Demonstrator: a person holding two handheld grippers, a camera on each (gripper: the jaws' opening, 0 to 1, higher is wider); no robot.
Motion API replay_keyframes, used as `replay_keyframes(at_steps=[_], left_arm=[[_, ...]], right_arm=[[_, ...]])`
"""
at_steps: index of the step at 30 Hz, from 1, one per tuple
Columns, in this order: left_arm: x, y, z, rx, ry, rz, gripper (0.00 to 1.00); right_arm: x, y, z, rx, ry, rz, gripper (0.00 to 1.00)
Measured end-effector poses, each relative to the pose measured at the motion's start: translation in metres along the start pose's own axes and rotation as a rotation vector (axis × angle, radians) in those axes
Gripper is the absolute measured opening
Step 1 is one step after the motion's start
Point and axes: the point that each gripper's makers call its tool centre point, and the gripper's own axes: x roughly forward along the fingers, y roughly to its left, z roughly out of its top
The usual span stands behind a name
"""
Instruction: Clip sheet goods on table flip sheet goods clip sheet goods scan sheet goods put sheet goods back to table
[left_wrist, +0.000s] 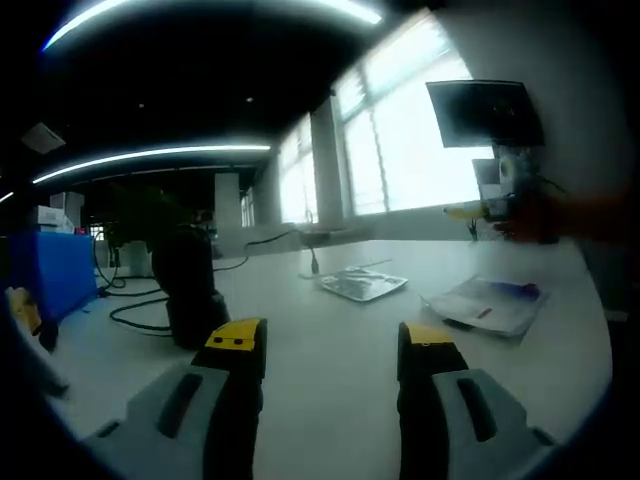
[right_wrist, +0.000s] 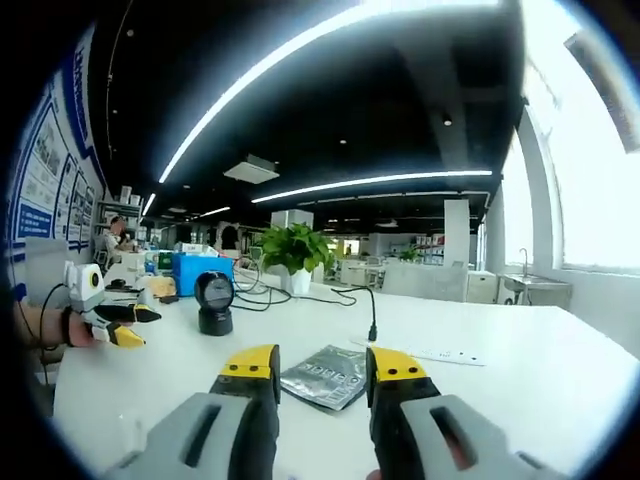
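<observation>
A silver sheet pouch (right_wrist: 325, 377) lies flat on the white table (right_wrist: 520, 390), just ahead of my right gripper (right_wrist: 322, 368), whose yellow-tipped jaws stand open and hold nothing. In the left gripper view the silver pouch (left_wrist: 362, 285) lies mid-table, and a white pouch with blue print (left_wrist: 490, 303) lies to its right. My left gripper (left_wrist: 330, 345) is open and empty, short of both pouches. A black scanner (left_wrist: 190, 290) stands to the left of it, also seen as the scanner (right_wrist: 215, 303) in the right gripper view.
A hand holds the left gripper (right_wrist: 110, 325) at the table's left edge. The right gripper (left_wrist: 490, 205) shows blurred at far right. A black cable (right_wrist: 372, 330), a potted plant (right_wrist: 295, 250) and a blue box (right_wrist: 200, 270) stand behind the scanner.
</observation>
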Motion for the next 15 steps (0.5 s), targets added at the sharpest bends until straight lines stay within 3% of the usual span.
replay_keyframes(at_steps=[10, 15], left_arm=[[-0.001, 0.000, 0.001, -0.022, -0.007, 0.000, 0.45], [-0.001, 0.001, 0.002, -0.029, -0.010, 0.002, 0.44]], right_arm=[[-0.047, 0.004, -0.039, -0.029, 0.038, -0.062, 0.27], [-0.063, 0.004, -0.048, -0.010, 0.022, -0.086, 0.27]])
